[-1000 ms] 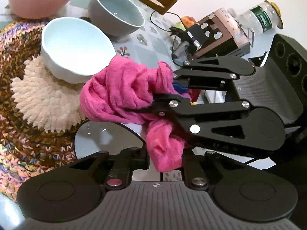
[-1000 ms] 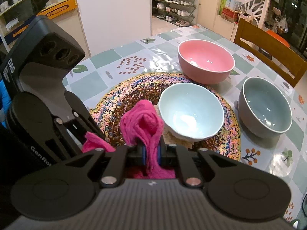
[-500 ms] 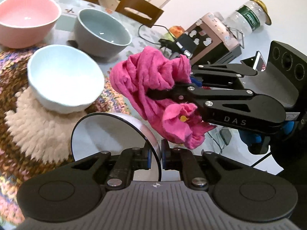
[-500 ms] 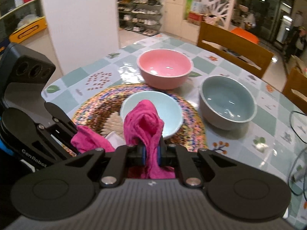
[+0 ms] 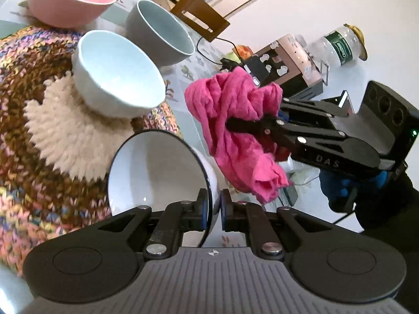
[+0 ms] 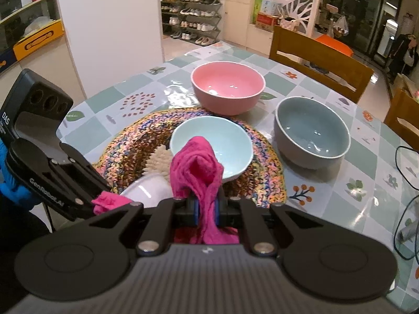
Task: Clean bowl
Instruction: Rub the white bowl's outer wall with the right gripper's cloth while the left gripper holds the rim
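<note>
My left gripper (image 5: 212, 209) is shut on the rim of a white bowl (image 5: 157, 172), which is tilted on edge with its inside facing left. The same white bowl (image 6: 149, 188) shows low in the right wrist view, beside the left gripper (image 6: 86, 196). My right gripper (image 6: 207, 206) is shut on a bunched pink cloth (image 6: 196, 167). In the left wrist view the right gripper (image 5: 235, 125) holds the pink cloth (image 5: 222, 99) in the air just right of the bowl, apart from it.
A light blue bowl (image 6: 217, 144) sits on a cream fuzzy pad (image 5: 52, 120) on a braided mat (image 6: 131, 151). A pink bowl (image 6: 227, 89) and a grey bowl (image 6: 311, 133) stand behind. Cables (image 6: 403, 162), a box (image 5: 288, 62) and a bottle (image 5: 340, 44) lie right. Chairs (image 6: 319, 49) line the far edge.
The right gripper has drawn the pink cloth off the white bowl, up and to the right. Both grippers have risen from the mat. The left gripper kept hold of the bowl's rim.
</note>
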The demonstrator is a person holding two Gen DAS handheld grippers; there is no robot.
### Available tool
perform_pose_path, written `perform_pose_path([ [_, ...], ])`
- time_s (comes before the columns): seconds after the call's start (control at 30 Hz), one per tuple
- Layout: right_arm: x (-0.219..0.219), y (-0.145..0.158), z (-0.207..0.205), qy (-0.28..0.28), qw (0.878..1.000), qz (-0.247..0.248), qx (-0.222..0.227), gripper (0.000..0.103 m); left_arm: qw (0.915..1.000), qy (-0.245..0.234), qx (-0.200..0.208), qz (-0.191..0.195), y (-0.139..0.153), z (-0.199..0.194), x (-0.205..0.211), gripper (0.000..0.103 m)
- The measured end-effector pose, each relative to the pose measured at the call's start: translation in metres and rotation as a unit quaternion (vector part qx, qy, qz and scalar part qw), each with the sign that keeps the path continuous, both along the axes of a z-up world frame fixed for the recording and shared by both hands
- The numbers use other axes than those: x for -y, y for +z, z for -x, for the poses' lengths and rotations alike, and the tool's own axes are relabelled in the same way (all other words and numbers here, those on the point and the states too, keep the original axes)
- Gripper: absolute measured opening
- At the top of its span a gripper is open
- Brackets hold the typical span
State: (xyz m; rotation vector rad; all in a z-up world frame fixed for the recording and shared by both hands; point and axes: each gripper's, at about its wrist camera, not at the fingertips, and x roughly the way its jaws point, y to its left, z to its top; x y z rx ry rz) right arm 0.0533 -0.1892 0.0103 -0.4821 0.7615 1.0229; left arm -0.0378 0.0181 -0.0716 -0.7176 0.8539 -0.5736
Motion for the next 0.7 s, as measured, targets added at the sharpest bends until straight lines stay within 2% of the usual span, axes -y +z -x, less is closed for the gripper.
perform_pose_path([
  [0.27, -0.01, 0.0, 0.014, 0.032, 0.999, -0.004, -0.014, 0.011, 0.9999, 0.007, -0.001, 0.011, -0.003, 0.008, -0.008, 0.014],
  [0.5, -0.019, 0.005, 0.033, 0.09, 0.996, -0.011, -0.027, 0.011, 0.9996, -0.007, -0.013, 0.025, -0.009, 0.011, -0.009, 0.015],
  [0.7, -0.026, -0.002, 0.025, 0.099, 0.995, -0.004, -0.032, 0.011, 0.9995, -0.008, -0.014, 0.026, -0.01, 0.014, -0.011, 0.016],
])
